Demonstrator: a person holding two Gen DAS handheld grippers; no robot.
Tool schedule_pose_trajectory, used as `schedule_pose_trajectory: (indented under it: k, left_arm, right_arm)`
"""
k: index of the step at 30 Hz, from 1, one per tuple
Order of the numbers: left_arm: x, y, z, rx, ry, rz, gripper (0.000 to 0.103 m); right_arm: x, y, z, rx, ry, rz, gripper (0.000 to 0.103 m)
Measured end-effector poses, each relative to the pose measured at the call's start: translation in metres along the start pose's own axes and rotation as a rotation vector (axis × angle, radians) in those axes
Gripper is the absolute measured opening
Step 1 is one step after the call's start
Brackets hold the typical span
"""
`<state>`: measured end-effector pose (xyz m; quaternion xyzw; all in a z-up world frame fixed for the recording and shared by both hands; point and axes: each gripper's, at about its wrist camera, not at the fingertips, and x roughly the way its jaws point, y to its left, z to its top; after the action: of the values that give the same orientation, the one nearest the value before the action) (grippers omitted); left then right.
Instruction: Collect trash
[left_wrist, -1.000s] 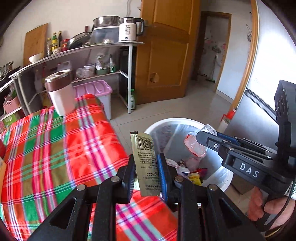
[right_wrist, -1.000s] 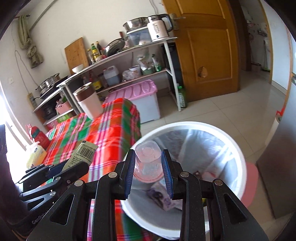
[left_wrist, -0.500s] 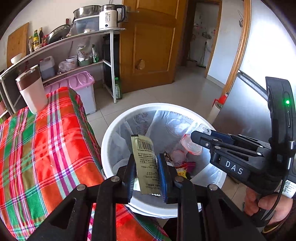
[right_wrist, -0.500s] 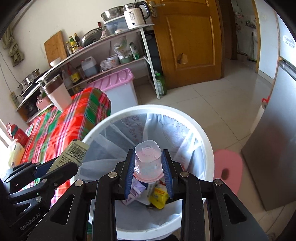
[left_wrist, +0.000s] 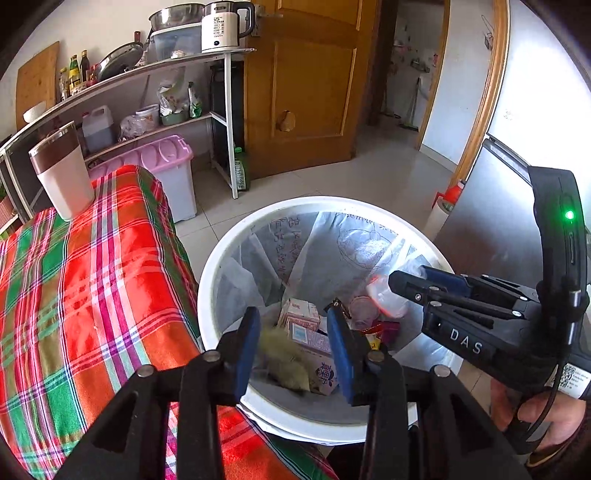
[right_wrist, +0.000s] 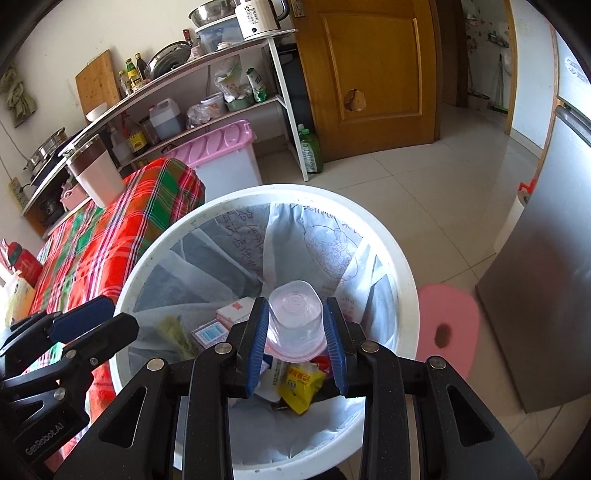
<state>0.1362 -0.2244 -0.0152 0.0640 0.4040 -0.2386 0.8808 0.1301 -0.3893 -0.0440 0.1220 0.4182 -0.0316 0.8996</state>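
Observation:
A white round bin (left_wrist: 221, 266) with a pale liner stands on the floor beside the table. My left gripper (left_wrist: 293, 347) hangs over it with jaws opening and nothing between the pads. An olive packet (left_wrist: 284, 363) shows blurred just below them, among cartons in the bin. My right gripper (right_wrist: 295, 328) is also over the bin (right_wrist: 402, 266), jaws opening. A clear plastic cup (right_wrist: 295, 317) sits upside down between its blue pads, still touching both. The left wrist view shows the right gripper (left_wrist: 400, 286) and the cup (left_wrist: 384, 301) at the bin's right side. The left gripper (right_wrist: 107, 319) appears at the rim.
A table with a red and green plaid cloth (left_wrist: 92, 277) borders the bin's left and carries a white and brown tumbler (left_wrist: 61, 173). A pink-lidded box (left_wrist: 159, 155), a shelf rack and a wooden door stand behind. A grey fridge (right_wrist: 546, 295) and pink stool (right_wrist: 447, 325) lie right.
Both grippers came from the table edge to over the bin and sank. The left jaws opened and the olive packet dropped out. The right jaws widened around the cup.

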Motion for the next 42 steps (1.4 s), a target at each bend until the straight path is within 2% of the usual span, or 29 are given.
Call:
schedule_pose_trajectory:
  k: [3,11,20,26,32,37,42]
  left_arm:
    - [-0.003,0.001,-0.001,-0.007,-0.005,0.002,0.051]
    - [-0.017,0.007,-0.007,-0.032,-0.026,0.009,0.054]
    - [-0.039,0.009,-0.022,-0.040,-0.081,0.045,0.062]
    - [-0.054,0.009,-0.033,-0.039,-0.109,0.089,0.063]
    - [-0.073,0.010,-0.046,-0.046,-0.150,0.100,0.063]
    - [-0.085,0.012,-0.057,-0.062,-0.164,0.105,0.064]
    - [-0.094,0.009,-0.066,-0.059,-0.180,0.143,0.065]
  right_arm:
    - [-0.004,-0.001,-0.001,0.010,-0.008,-0.001,0.039]
    - [-0.021,0.000,-0.011,0.038,-0.041,0.005,0.040]
    - [-0.053,0.016,-0.031,0.014,-0.112,-0.002,0.044]
    - [-0.073,0.029,-0.045,-0.020,-0.163,-0.038,0.045]
    - [-0.093,0.034,-0.061,0.000,-0.193,-0.045,0.045]
    - [-0.104,0.037,-0.074,0.012,-0.195,-0.054,0.045]
    - [-0.113,0.041,-0.085,0.012,-0.206,-0.064,0.045]
